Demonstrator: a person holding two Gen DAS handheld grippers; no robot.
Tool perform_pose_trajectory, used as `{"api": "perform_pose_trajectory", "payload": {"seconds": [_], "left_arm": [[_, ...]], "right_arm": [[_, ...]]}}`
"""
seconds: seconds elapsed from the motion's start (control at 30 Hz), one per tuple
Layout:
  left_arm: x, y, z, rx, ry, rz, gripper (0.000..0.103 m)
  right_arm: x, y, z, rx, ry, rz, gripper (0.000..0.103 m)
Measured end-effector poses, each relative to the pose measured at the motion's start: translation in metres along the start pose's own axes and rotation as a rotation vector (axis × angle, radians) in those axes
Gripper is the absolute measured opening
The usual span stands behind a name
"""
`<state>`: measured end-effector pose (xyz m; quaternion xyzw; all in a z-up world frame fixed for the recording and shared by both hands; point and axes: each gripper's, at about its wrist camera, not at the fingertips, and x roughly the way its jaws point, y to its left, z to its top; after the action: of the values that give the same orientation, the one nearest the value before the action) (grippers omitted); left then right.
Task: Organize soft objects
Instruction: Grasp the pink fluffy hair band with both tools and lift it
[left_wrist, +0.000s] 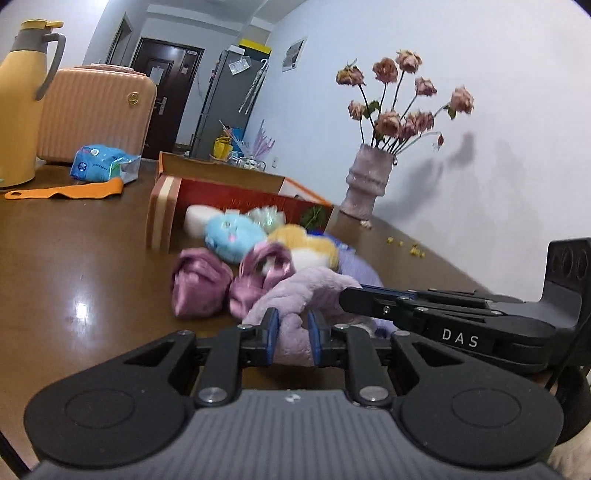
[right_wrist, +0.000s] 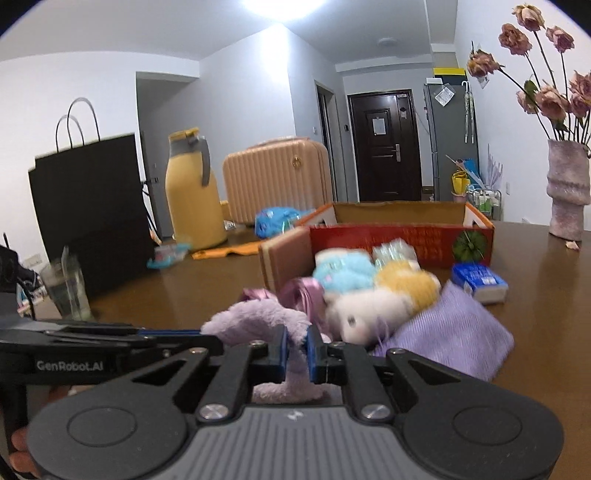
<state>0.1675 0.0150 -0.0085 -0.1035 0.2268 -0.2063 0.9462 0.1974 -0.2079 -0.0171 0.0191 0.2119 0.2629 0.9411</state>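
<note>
Over the brown table (left_wrist: 92, 258), both grippers pinch the lilac plush (left_wrist: 295, 291) between them.

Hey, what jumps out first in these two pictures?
Both grippers, left and right, pinch one lilac plush in the foreground. Behind it a heap of soft toys lies on the brown table before a red box. Dried roses stand in a vase by the wall.

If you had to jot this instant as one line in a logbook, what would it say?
left gripper: shut on lilac plush | right gripper: shut on same plush | other soft toys: heaped before red box | table: brown
</note>
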Motion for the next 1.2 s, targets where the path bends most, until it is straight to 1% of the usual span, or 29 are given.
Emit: {"api": "perform_pose_trajectory", "payload": {"seconds": [0.1,0.13,0.2,0.23,0.27,0.3,0.33,0.4,0.43,0.5,0.53,0.57,0.63,0.7,0.77,0.8,0.9,0.93,0.97,1.0,1.07,1.13,1.2], "left_arm": [[-0.001,0.004,-0.017,-0.028,0.015,0.015,0.021],[-0.003,0.007,-0.021,-0.047,0.032,0.020,0.026],[-0.015,0.012,-0.025,-0.065,0.028,-0.002,0.040],[-0.023,0.013,-0.025,-0.065,0.015,-0.014,0.057],[-0.031,0.013,-0.023,-0.061,-0.010,-0.031,0.077],[-0.039,0.013,-0.022,-0.055,-0.038,-0.043,0.082],[-0.044,0.012,-0.018,-0.051,-0.068,-0.048,0.082],[-0.046,0.014,-0.009,-0.063,-0.091,-0.048,0.082],[-0.043,0.016,-0.004,-0.089,-0.087,-0.041,0.082],[-0.031,0.024,0.007,-0.158,-0.051,-0.027,0.077],[-0.026,0.027,0.010,-0.187,-0.040,-0.025,0.072],[-0.021,0.031,0.013,-0.211,-0.034,-0.026,0.069],[-0.012,0.036,0.017,-0.236,-0.028,-0.031,0.068],[-0.004,0.039,0.019,-0.250,-0.013,-0.038,0.068],[0.003,0.039,0.018,-0.248,0.022,-0.046,0.068],[0.005,0.040,0.018,-0.247,0.042,-0.042,0.068],[0.014,0.046,0.014,-0.251,0.105,-0.047,0.065],[0.017,0.049,0.013,-0.260,0.126,-0.054,0.058],[0.021,0.051,0.010,-0.272,0.148,-0.062,0.046],[0.024,0.055,0.008,-0.290,0.168,-0.078,0.040],[0.029,0.060,0.003,-0.327,0.185,-0.092,0.034],[0.030,0.065,0.002,-0.349,0.187,-0.102,0.032],[0.028,0.065,0.005,-0.359,0.188,-0.109,0.029]], "right_arm": [[-0.001,0.003,-0.018,-0.020,0.023,-0.018,0.014],[-0.002,0.005,-0.023,-0.016,0.028,-0.014,0.014],[-0.009,0.008,-0.029,-0.005,0.028,0.009,0.015],[-0.013,0.009,-0.031,-0.003,0.024,0.014,0.019],[-0.017,0.009,-0.034,0.001,0.020,0.015,0.031],[-0.021,0.008,-0.036,0.010,0.019,0.010,0.043],[-0.024,0.007,-0.037,0.023,0.019,0.007,0.047],[-0.029,0.003,-0.036,0.058,0.018,0.018,0.048],[-0.033,0.001,-0.034,0.081,0.007,0.035,0.048],[-0.036,-0.003,-0.026,0.144,-0.019,0.061,0.048],[-0.035,-0.007,-0.021,0.190,-0.029,0.070,0.047],[-0.033,-0.009,-0.017,0.226,-0.038,0.075,0.047],[-0.025,-0.015,-0.009,0.282,-0.046,0.070,0.046],[-0.012,-0.016,-0.003,0.306,-0.023,0.028,0.046],[0.002,-0.017,-0.001,0.322,0.029,-0.007,0.044],[0.007,-0.017,-0.002,0.331,0.048,-0.017,0.041],[0.014,-0.018,-0.009,0.368,0.065,-0.011,0.040],[0.016,-0.019,-0.011,0.386,0.068,-0.005,0.039],[0.018,-0.020,-0.013,0.396,0.077,-0.003,0.037],[0.021,-0.022,-0.015,0.404,0.093,-0.002,0.032],[0.024,-0.022,-0.019,0.404,0.113,-0.002,0.023],[0.027,-0.022,-0.020,0.400,0.115,0.000,0.021],[0.029,-0.022,-0.019,0.395,0.120,0.010,0.014]]}}
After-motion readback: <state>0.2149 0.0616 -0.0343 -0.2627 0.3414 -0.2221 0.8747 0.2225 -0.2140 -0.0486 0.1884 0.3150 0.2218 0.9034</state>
